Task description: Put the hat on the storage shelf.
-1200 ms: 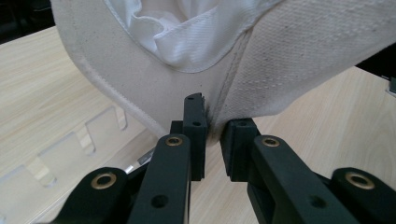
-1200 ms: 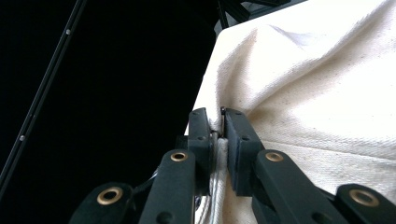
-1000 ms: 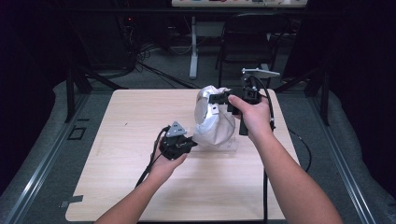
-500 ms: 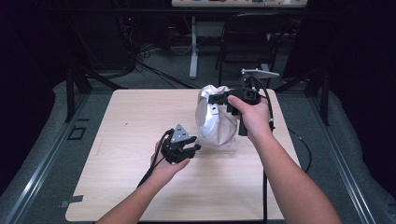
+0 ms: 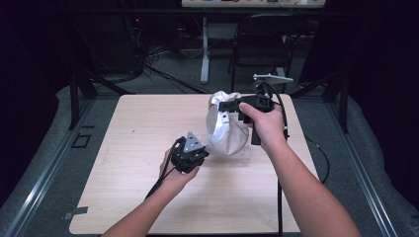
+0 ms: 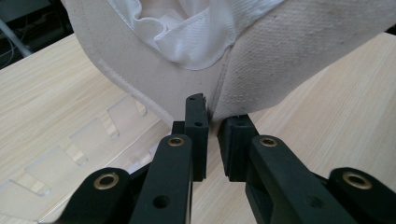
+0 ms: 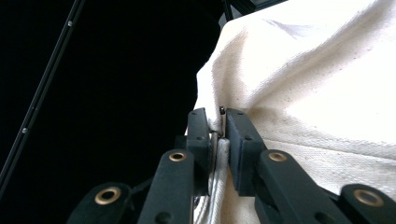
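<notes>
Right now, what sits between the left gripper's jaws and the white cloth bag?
Nothing: in the left gripper view the left gripper has just closed its jaws on the lower seam edge of the white cloth bag.

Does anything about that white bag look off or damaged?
Nothing looks damaged. The bag is crumpled and held up off the table, pinched by the right gripper at the top and the left gripper at its lower edge.
</notes>
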Available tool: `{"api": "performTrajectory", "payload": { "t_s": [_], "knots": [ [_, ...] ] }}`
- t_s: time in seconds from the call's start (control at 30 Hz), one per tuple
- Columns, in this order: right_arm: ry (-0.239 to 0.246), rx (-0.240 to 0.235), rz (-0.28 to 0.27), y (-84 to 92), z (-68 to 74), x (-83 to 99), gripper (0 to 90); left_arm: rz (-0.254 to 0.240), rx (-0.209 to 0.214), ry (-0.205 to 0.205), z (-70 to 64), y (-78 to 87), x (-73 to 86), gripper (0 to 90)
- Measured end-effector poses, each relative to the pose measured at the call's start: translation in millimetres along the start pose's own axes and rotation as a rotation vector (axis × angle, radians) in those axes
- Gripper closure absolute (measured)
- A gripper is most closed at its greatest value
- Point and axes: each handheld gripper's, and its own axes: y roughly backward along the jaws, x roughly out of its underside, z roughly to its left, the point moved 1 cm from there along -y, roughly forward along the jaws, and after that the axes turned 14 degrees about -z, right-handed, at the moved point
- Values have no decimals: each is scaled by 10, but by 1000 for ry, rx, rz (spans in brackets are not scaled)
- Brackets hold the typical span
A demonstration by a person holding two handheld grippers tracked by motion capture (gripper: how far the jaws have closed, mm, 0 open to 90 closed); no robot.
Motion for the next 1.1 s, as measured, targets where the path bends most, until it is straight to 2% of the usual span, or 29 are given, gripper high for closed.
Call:
{"api": "performTrajectory", "payload": {
  "t_s": [0.27, 0.8, 0.93, 1.1],
  "knots": [
    [2, -15, 2, 2, 19, 7, 762, -12, -25, 50, 77, 28, 52, 855],
    [3, -15, -24, 94, -9, -23, 731, 8, -31, 67, 124, 39, 171, 859],
    [3, -15, -27, 117, -19, -23, 729, 6, -27, 91, 151, 41, 206, 859],
    [-1, -15, -34, 144, -38, -25, 730, 50, -12, 97, 180, 6, 286, 860]
  ]
}}
